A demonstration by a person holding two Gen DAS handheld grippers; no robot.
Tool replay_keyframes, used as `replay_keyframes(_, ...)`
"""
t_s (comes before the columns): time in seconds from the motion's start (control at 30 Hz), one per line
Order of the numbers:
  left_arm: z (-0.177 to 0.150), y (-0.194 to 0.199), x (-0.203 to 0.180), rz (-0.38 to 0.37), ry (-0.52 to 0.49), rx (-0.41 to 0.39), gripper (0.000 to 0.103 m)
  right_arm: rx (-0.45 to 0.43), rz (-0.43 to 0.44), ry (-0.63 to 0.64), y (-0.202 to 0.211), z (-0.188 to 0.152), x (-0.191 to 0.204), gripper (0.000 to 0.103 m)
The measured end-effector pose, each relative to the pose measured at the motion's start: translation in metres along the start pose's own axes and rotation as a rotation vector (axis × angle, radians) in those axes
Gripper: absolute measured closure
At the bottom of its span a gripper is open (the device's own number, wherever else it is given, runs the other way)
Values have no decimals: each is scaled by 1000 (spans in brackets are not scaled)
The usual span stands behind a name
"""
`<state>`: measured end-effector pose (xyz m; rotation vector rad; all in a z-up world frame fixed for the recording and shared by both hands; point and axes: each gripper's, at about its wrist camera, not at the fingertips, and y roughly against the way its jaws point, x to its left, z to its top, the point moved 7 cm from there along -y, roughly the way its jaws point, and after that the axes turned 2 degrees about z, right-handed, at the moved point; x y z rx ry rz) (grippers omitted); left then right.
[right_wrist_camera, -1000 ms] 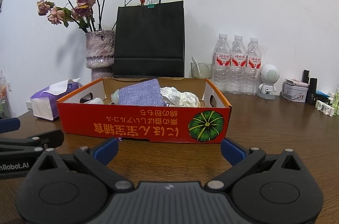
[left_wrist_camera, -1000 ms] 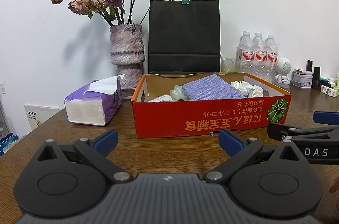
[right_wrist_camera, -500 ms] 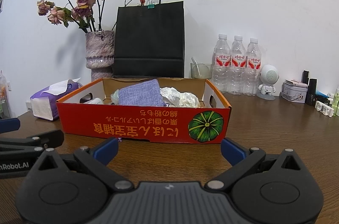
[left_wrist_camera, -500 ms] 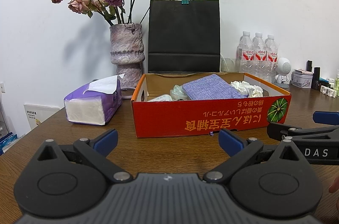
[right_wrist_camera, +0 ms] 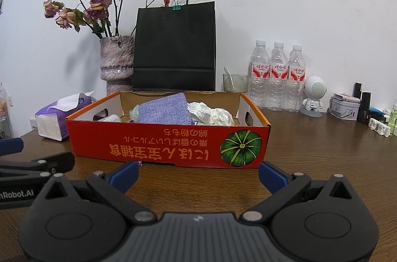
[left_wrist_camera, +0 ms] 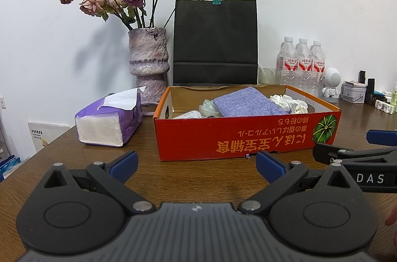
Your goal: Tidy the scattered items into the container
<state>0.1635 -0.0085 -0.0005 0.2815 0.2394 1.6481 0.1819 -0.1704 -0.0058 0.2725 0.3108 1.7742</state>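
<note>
— Where is the red box (left_wrist_camera: 238,138)?

— In the middle of the picture, on the brown table (left_wrist_camera: 198,182), just past the blue tips of the left gripper (left_wrist_camera: 197,166).

— Is that gripper holding anything?

— No. Its jaws are wide apart and empty. The right gripper (right_wrist_camera: 198,169) is the same, spread wide with nothing in it, and the box sits right in front of it too.

— What is in the box?

— A purple cloth pouch (left_wrist_camera: 248,105) in the middle, crumpled white paper (left_wrist_camera: 289,103) to its right, and some small things at the left I cannot make out.

— And left of the box?

— A purple tissue pack (left_wrist_camera: 109,123).
</note>
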Motion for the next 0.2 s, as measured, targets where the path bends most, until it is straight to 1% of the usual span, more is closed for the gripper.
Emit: replay_keyframes(0.2,0,1,-1,-12,-5,-11,0,-1,1,1,0,0,0,0)
